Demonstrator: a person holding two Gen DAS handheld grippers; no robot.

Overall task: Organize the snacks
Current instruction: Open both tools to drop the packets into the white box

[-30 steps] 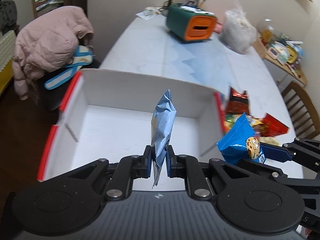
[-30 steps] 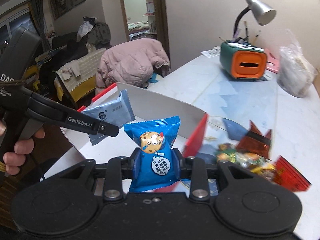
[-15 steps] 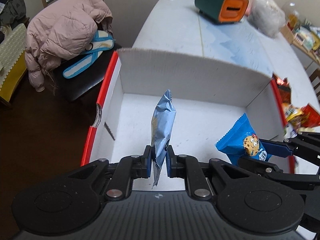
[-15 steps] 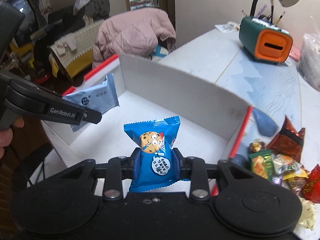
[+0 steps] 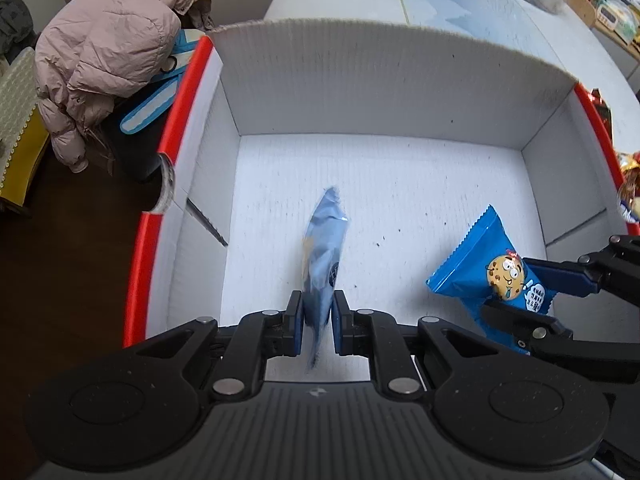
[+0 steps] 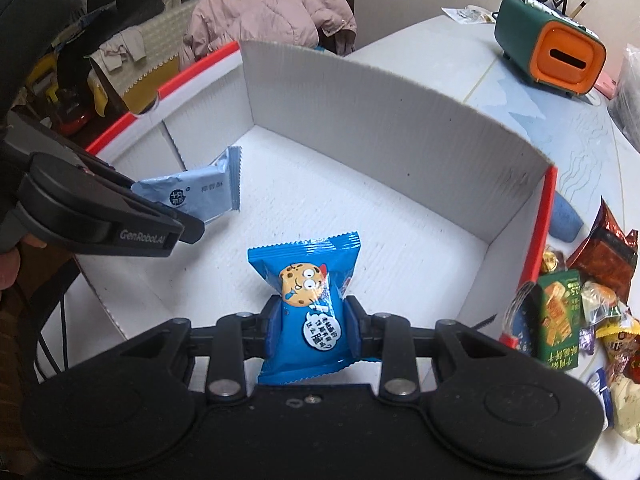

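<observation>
Box [image 5: 384,80] bare inside; left gripper [image 5: 316,320] clamps pale blue packet [image 5: 324,248], right gripper [image 6: 310,326] clamps cookie packet [image 6: 308,292], both over box floor; snack pile [image 6: 592,312] waits on table beside box

Both grippers [image 5: 316,322] [image 6: 310,330] down-tilted, jaws clamped
</observation>
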